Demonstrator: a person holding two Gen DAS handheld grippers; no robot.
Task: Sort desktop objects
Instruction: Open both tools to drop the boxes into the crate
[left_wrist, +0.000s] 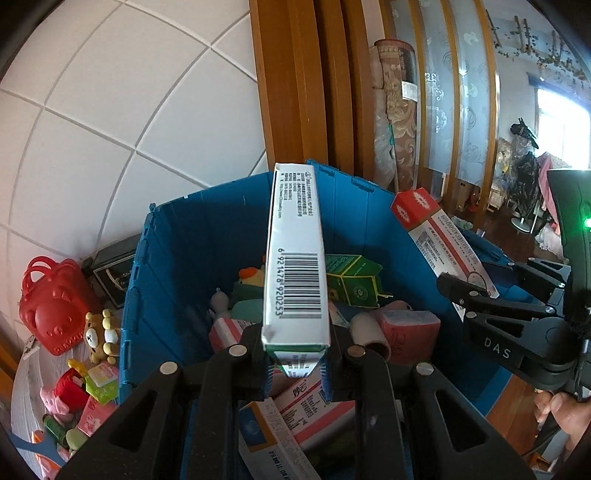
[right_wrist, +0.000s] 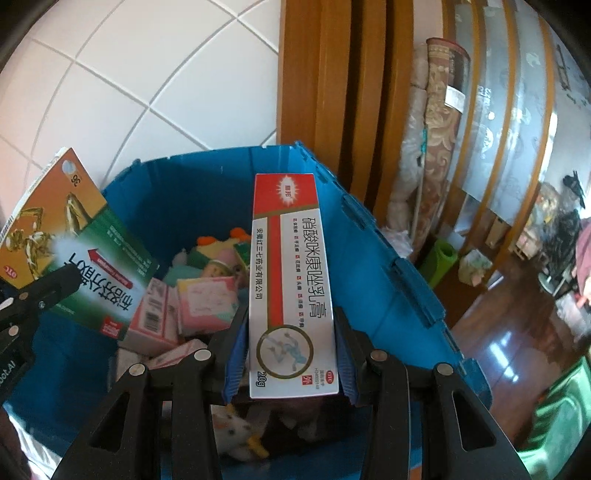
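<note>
- Left hand-held gripper (left_wrist: 295, 373) clamped the green-white carton (left_wrist: 295, 254) by its narrow end, over the blue crate (left_wrist: 177, 258).
- Right hand-held gripper (right_wrist: 291, 369) gripped the red-white carton (right_wrist: 290, 284) likewise.
- Both cartons appeared light, stiff, crushable; hold near ends.

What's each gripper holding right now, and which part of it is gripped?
The left gripper pinches the green-and-white box by its near end. The right gripper clamps the red-and-white ointment box across its near end.

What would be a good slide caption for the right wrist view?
Right gripper holds a red-and-white ointment box over the blue crate of sorted items.
</note>
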